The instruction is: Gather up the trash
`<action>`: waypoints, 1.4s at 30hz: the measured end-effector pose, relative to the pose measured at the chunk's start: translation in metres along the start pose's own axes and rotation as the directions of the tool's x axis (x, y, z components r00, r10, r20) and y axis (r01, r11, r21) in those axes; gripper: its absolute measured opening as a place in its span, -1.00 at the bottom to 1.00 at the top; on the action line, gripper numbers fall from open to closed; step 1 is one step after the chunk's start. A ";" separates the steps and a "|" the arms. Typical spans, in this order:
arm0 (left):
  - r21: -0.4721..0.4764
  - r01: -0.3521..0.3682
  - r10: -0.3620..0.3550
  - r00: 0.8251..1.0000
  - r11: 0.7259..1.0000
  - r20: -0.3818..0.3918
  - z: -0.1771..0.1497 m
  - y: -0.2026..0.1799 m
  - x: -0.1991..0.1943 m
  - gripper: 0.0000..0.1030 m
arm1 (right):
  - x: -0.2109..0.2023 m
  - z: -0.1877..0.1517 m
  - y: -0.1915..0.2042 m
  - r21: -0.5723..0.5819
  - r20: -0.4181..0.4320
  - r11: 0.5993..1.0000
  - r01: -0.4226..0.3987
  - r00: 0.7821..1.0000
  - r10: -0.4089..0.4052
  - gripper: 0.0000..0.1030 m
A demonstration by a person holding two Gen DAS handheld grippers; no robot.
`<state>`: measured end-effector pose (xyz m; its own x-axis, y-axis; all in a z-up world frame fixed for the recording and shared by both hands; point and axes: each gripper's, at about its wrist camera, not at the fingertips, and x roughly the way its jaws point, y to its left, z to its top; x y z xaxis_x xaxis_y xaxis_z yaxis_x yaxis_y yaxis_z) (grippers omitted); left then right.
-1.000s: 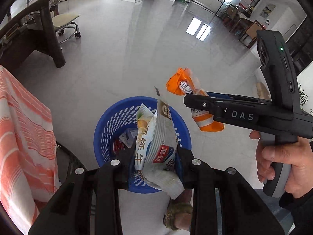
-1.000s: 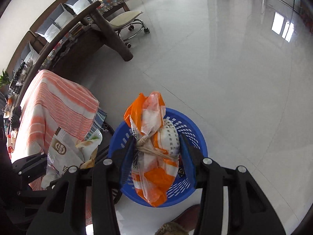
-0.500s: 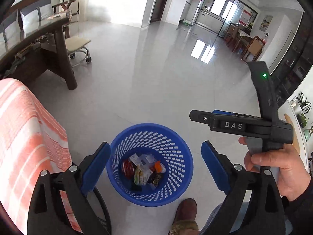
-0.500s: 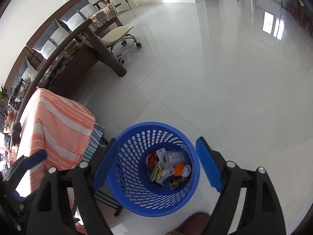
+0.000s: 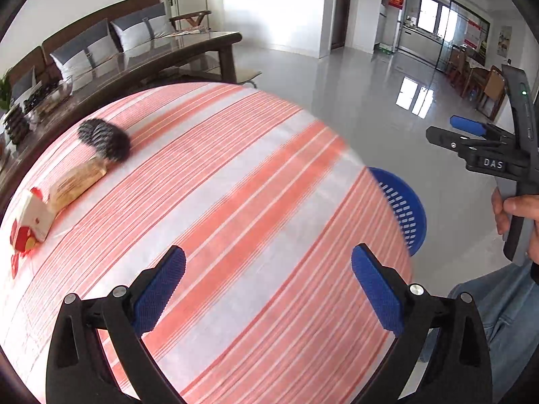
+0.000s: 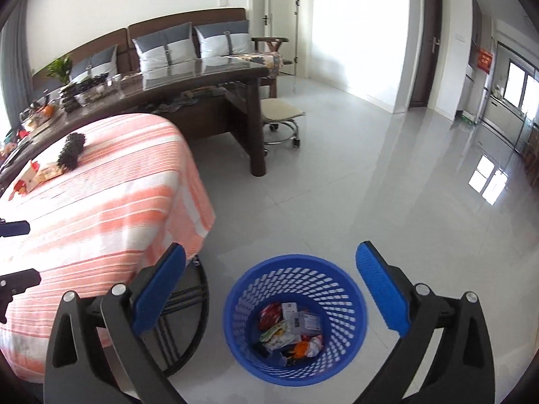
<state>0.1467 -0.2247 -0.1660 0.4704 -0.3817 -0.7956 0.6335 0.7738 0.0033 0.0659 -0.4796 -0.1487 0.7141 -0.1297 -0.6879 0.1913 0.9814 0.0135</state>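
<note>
A blue plastic basket (image 6: 295, 320) stands on the floor and holds several wrappers (image 6: 289, 331); its rim also shows in the left wrist view (image 5: 404, 205) past the table edge. My right gripper (image 6: 269, 289) is open and empty above the basket. My left gripper (image 5: 267, 289) is open and empty over the table with the orange-striped cloth (image 5: 235, 202). At the table's far left lie a tan wrapper (image 5: 77, 181), a red-and-white packet (image 5: 30, 219) and a black bristly object (image 5: 104, 138). The right gripper also shows in the left wrist view (image 5: 471, 131).
A dark wooden coffee table (image 6: 188, 87) and a sofa with grey cushions (image 6: 168, 47) stand behind the striped table. A small wheeled stool (image 6: 281, 118) stands beside them. A glossy tiled floor (image 6: 387, 185) stretches to the right.
Both grippers opened and dropped their wrappers into the basket. The left gripper then swung left and up over the striped table. The right gripper rose above the basket.
</note>
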 end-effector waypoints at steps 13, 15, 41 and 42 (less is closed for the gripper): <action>-0.103 -0.129 0.124 0.991 0.986 -0.050 -0.100 0.162 -0.054 0.90 | 0.027 0.021 0.258 -0.227 -0.220 0.912 -0.343 0.930 0.295 0.91; -0.149 -0.086 0.079 0.996 0.985 -0.051 -0.105 0.177 -0.055 0.90 | 0.039 0.017 0.282 -0.258 -0.249 0.902 -0.345 0.926 0.283 0.91; 0.075 -0.188 0.192 0.980 0.979 -0.058 0.020 0.259 -0.010 -0.34 | 0.048 0.005 0.304 -0.290 -0.273 0.900 -0.326 0.929 0.249 0.91; 0.068 -0.191 0.195 0.980 0.979 -0.044 0.018 0.258 -0.018 -0.35 | 0.048 0.005 0.304 -0.290 -0.273 0.900 -0.326 0.929 0.249 0.91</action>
<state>0.3121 -0.0274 -0.1398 0.5572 -0.2012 -0.8056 0.5718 0.7965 0.1966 0.1612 -0.1882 -0.1741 0.5274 0.1622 -0.8340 -0.2561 0.9663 0.0260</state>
